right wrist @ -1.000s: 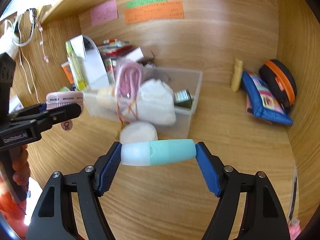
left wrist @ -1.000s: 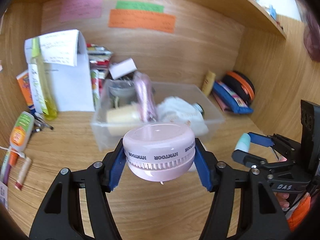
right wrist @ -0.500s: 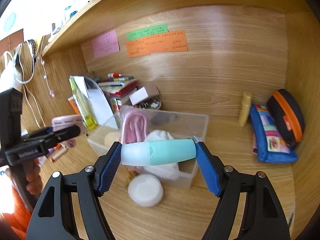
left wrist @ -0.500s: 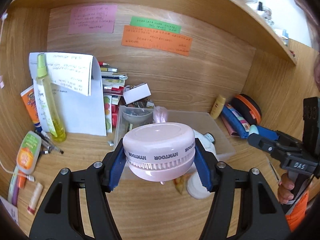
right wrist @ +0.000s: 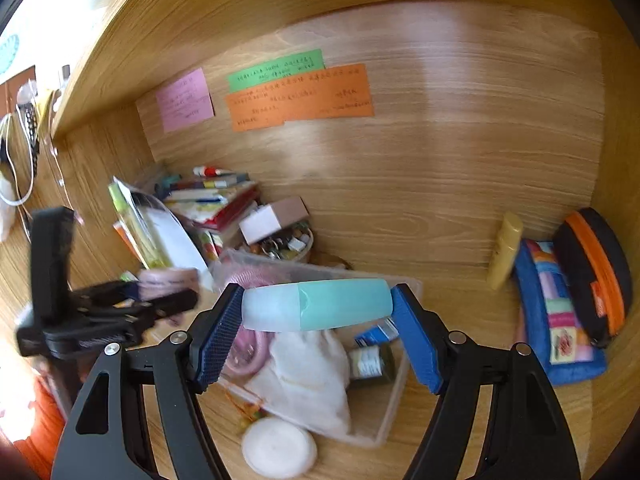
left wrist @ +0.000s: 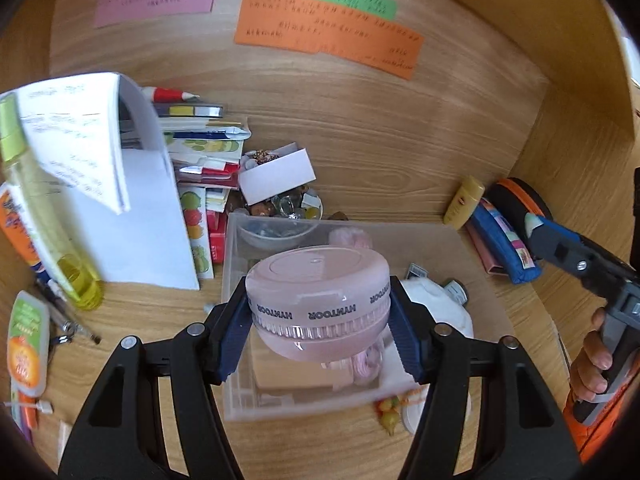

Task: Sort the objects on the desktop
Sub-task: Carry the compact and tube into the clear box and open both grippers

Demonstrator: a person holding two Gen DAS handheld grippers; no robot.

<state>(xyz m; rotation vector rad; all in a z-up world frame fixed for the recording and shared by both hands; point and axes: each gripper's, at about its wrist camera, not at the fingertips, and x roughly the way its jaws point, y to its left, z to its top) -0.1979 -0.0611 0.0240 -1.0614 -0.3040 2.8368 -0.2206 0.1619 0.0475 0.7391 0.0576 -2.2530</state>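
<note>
My left gripper (left wrist: 318, 322) is shut on a round pink case (left wrist: 318, 300) marked HYNTOOR and holds it above the clear plastic bin (left wrist: 486, 280). My right gripper (right wrist: 318, 320) is shut on a teal and white tube (right wrist: 320, 304), also held above the bin (right wrist: 394, 400). The bin holds a white pouch (right wrist: 308, 372), a pink coiled item (right wrist: 248, 350) and a small dark bottle (right wrist: 368, 362). The left gripper also shows at the left of the right wrist view (right wrist: 120, 304). The right gripper shows at the right edge of the left wrist view (left wrist: 560, 244).
A white round lid (right wrist: 278, 450) lies in front of the bin. A paper stack, books and a small bowl (left wrist: 280, 216) stand behind it. A yellow-green spray bottle (left wrist: 44, 216) is at left. A blue pouch (right wrist: 556, 312), black-orange case (right wrist: 592, 272) and yellow tube (right wrist: 506, 248) sit at right.
Both grippers have risen and moved forward over the bin, still holding their objects. The bin now lies under both of them.
</note>
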